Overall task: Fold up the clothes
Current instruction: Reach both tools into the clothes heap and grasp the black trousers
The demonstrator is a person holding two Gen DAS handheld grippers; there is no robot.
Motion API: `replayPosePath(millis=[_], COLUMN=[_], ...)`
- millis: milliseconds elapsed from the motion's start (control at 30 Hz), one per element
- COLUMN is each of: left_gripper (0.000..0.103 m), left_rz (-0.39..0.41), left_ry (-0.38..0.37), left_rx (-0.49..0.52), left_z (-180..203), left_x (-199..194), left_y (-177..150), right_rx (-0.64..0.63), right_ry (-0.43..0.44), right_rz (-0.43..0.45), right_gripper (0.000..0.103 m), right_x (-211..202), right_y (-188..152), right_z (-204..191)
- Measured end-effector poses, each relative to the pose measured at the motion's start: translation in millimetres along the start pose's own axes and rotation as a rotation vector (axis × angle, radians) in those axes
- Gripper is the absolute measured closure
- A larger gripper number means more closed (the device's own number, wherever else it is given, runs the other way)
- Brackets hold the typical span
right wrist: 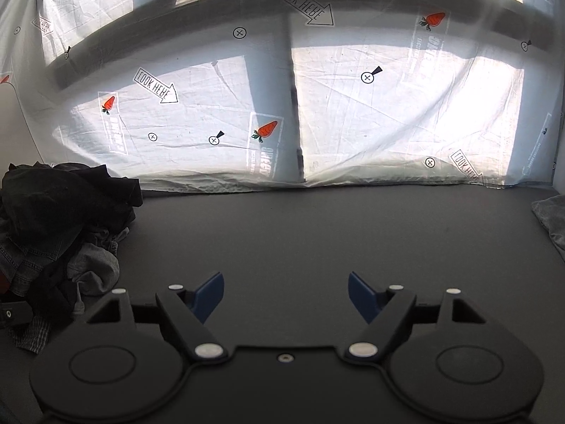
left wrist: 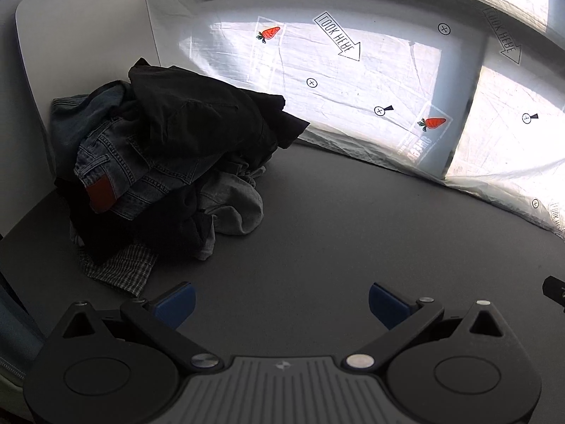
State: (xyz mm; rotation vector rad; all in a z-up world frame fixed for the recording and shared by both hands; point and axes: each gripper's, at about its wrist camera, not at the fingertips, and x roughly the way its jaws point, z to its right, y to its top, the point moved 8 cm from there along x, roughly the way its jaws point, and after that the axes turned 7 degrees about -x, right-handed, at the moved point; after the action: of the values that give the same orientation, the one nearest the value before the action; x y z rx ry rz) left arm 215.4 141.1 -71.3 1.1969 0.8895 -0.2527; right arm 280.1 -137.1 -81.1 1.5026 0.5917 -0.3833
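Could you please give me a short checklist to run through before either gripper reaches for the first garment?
1. Left gripper open and empty: ok.
2. Right gripper open and empty: ok.
3. Bare grey tabletop ahead for folding: ok.
4. Top garment reachable: ok; a black garment lies over the jeans.
5. Garments separable: cannot tell; the clothes pile is tangled, with a checked cloth underneath.
6. Grey cloth at the right edge folded: cannot tell.
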Motion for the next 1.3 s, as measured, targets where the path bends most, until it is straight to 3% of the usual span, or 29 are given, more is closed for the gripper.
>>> replayPosePath(millis=[267, 467, 567, 733, 833, 967, 1067, 1133, 1167, 1200, 1300], left_gripper=[0.000, 0.000, 0.000, 0.000, 0.000, 0.000, 0.000, 0.000, 0.000, 0.000, 0.000], left_rz=[0.032, 0.035, 0.020, -0.028, -0.065, -0.084, -0.081, -0.087, -0.092, -0.097, -0.085], left_ry=[0.081, 0.124, 0.142, 0.142, 0.119, 0.112, 0.121, 0.125, 0.124, 0.126, 0.154], left_rx=[-0.082, -0.195, -0.248, -0.301, -0.315, -0.306, -0.284, -0.290, -0.294, -0.297, -0.275], left_z=[-68, -116, -134, -149, -148, -142, -139, -138, -138, -137, -132], left_x=[81, 137, 161, 200, 217, 226, 228, 228, 228, 227, 216], left_y=[96, 150, 164, 174, 176, 179, 179, 177, 177, 176, 175], right_rx=[-0.020, 0.043, 0.074, 0.272, 0.371, 0.501, 0.608, 0.595, 0.555, 0.511, 0.371], right_ry=[0.092, 0.267, 0.373, 0.548, 0.626, 0.705, 0.763, 0.775, 0.763, 0.739, 0.674], right_rz=[0.007, -0.026, -0.052, -0.145, -0.190, -0.282, -0.351, -0.360, -0.347, -0.316, -0.177], right_gripper=[0.030, 0.039, 0.046, 0.055, 0.054, 0.043, 0.043, 0.052, 0.070, 0.077, 0.088], right_x=[82, 152, 188, 257, 285, 317, 338, 345, 345, 342, 319], right_y=[64, 103, 118, 135, 139, 139, 136, 137, 140, 143, 154], right_z=[-100, -180, -219, -266, -284, -306, -319, -326, -327, -327, -317])
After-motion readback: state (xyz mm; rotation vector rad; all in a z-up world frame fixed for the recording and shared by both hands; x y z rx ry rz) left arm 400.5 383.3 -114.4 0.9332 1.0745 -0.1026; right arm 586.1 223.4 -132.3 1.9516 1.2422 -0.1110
